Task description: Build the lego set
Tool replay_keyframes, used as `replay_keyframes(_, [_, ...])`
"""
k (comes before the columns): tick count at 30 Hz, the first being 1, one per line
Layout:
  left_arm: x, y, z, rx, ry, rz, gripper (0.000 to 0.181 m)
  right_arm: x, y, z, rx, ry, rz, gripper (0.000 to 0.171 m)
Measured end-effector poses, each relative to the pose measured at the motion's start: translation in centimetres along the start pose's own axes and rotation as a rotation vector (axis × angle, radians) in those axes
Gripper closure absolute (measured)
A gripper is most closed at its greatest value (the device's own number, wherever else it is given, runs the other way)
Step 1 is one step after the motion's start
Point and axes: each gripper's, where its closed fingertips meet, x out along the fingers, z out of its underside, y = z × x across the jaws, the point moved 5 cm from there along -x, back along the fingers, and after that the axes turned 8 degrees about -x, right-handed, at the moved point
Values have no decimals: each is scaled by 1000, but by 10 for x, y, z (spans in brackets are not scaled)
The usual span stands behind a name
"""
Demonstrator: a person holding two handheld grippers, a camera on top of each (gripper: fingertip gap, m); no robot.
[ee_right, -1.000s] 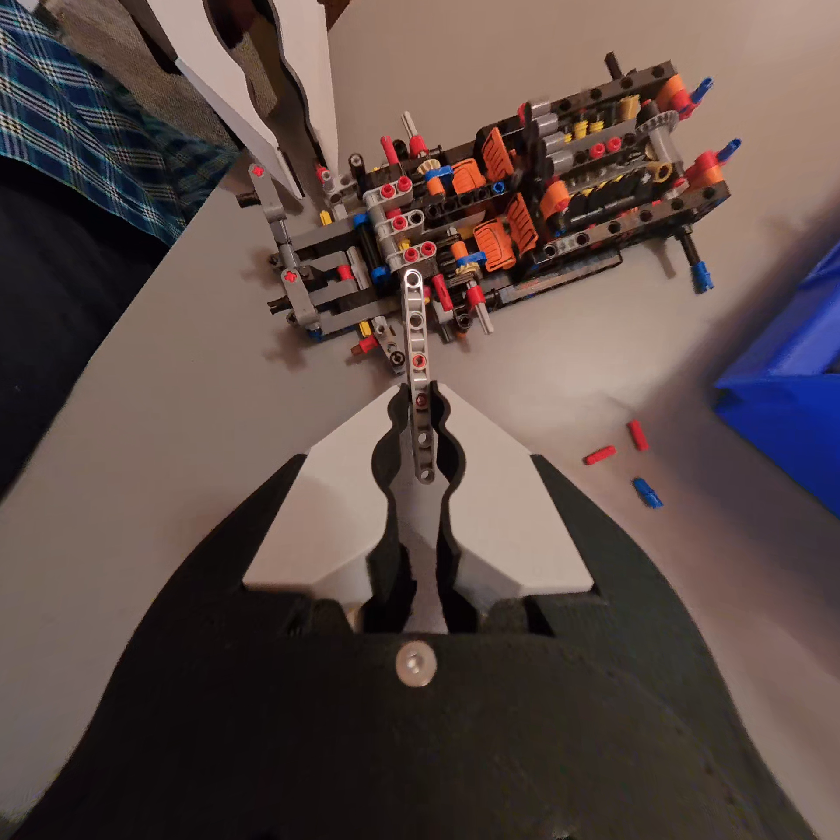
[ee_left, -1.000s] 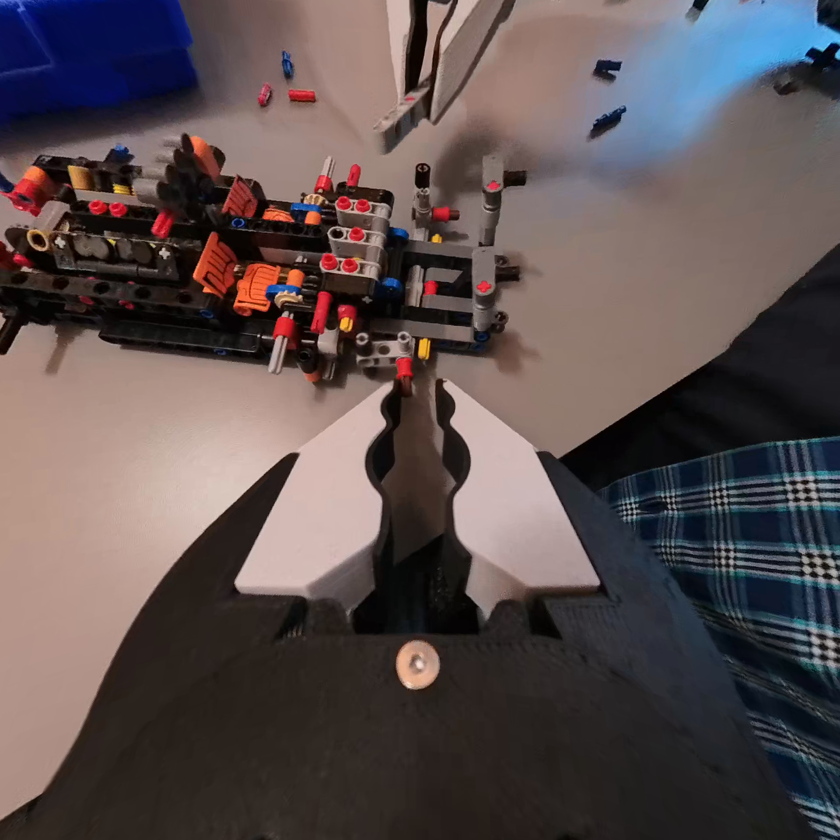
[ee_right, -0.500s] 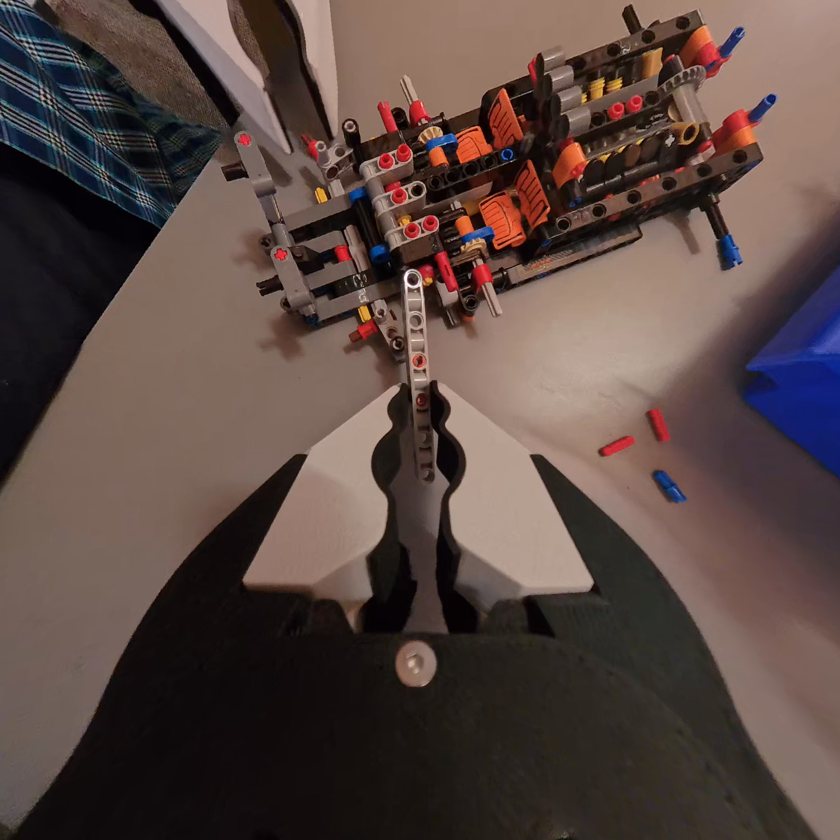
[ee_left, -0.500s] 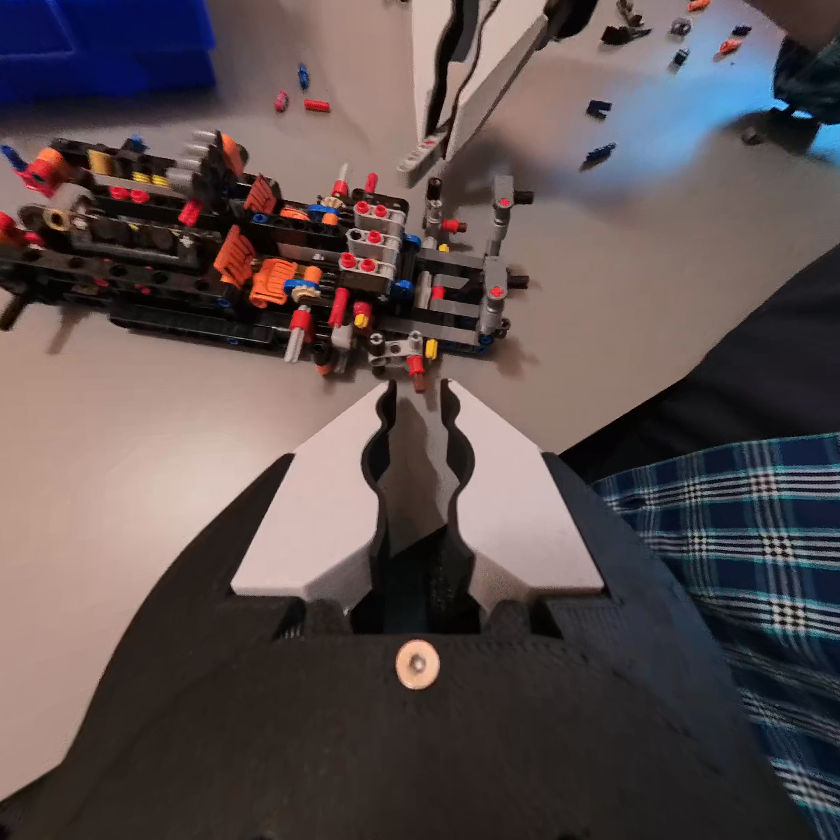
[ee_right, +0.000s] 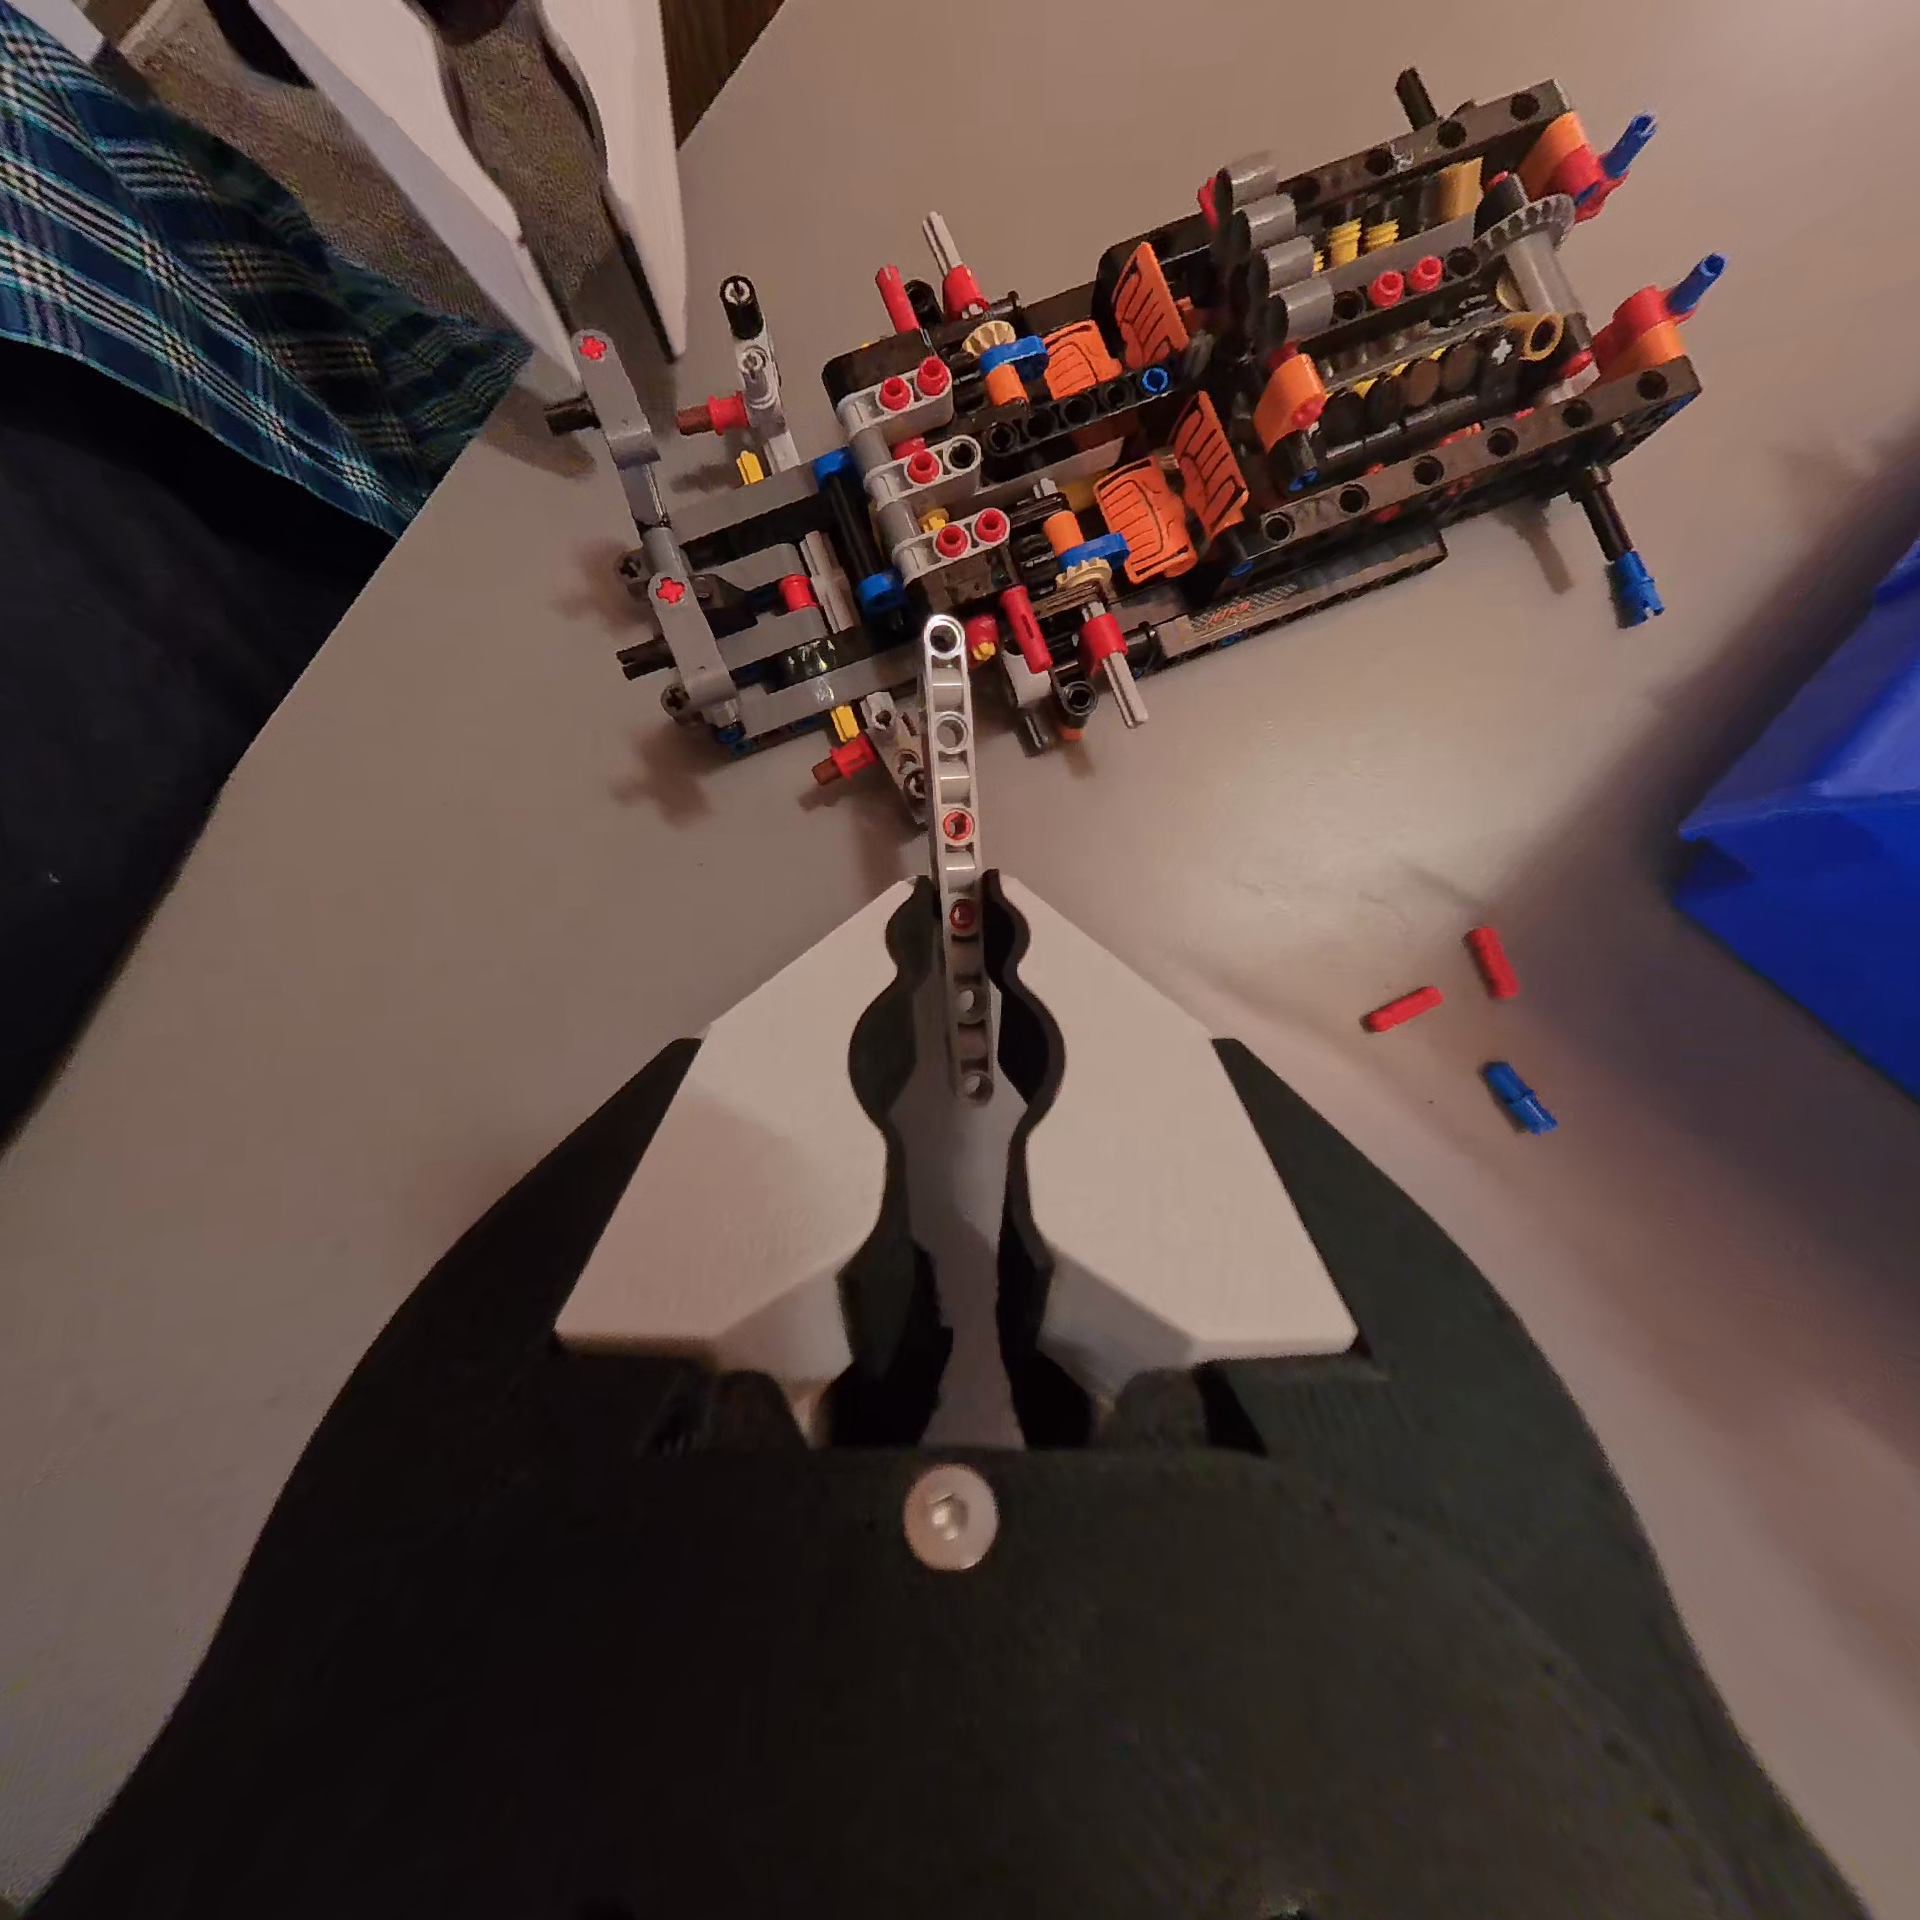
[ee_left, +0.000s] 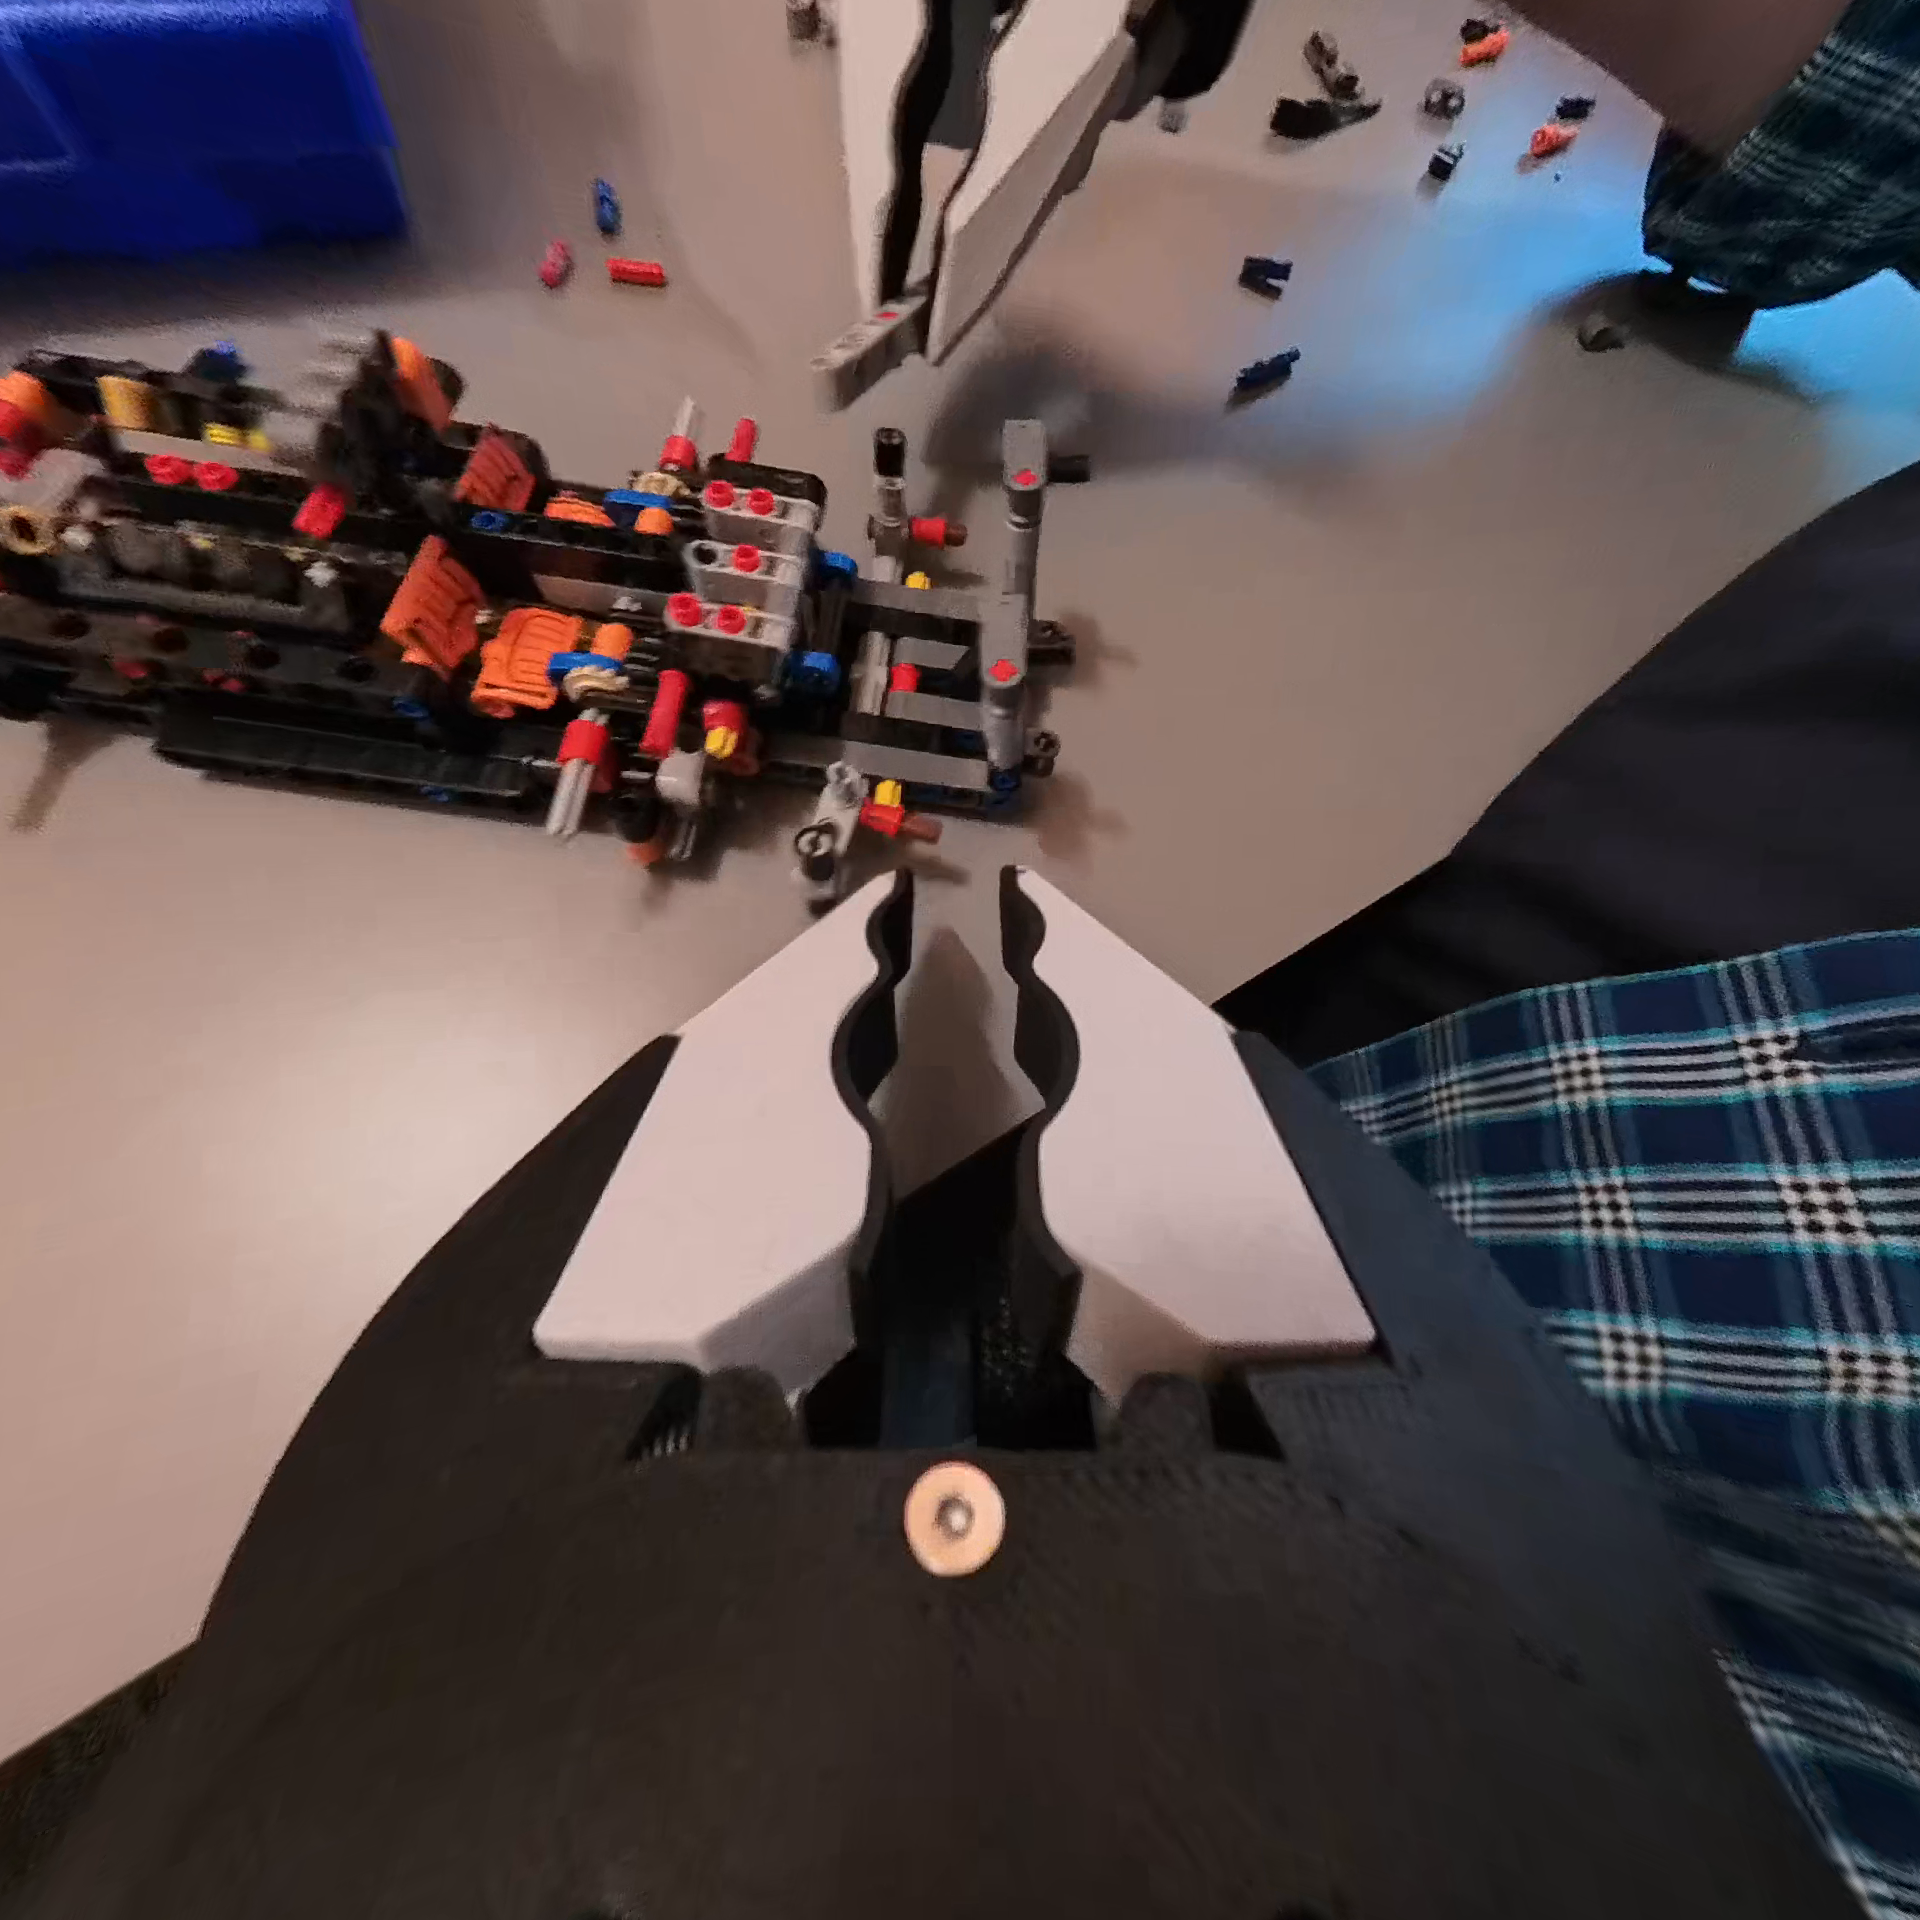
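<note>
The long black, grey and orange lego assembly [ee_left: 520,623] lies on the table; it also shows in the right wrist view [ee_right: 1143,468]. My left gripper [ee_left: 956,878] is open and empty, just short of a small grey connector with a red pin [ee_left: 862,821] at the assembly's near edge. My right gripper [ee_right: 956,883] is shut on a thin grey beam [ee_right: 951,790] with red pins, held upright on edge, its far tip at the assembly's side. The right gripper [ee_left: 914,312] and the beam [ee_left: 862,348] show beyond the assembly in the left wrist view. The left gripper [ee_right: 582,260] shows at the top left in the right wrist view.
A blue bin [ee_left: 156,125] [ee_right: 1818,852] stands beside the assembly. Loose red pins [ee_right: 1403,1008] and a blue pin [ee_right: 1517,1096] lie near it. Small parts [ee_left: 1330,104] are scattered far off. A plaid sleeve [ee_left: 1662,1195] and the table edge are close. The tips of one gripper are about 15 cm away from the tips of the other.
My left gripper has drawn back from the red pin; the small grey connector has swung round. My right gripper still holds the beam at the assembly's side.
</note>
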Motion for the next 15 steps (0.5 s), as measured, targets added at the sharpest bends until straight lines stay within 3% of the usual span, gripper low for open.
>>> replay_keyframes(1, [-3,-4,0,-7,8,-16,165,-1,0,0,1,3,2,165])
replay_keyframes(7, [-9,-21,-2,-3,23,-90,157,-6,0,-1,6,14,15,164])
replay_keyframes(15, [-4,-23,0,-19,15,-58,152,-10,0,-2,22,33,27,164])
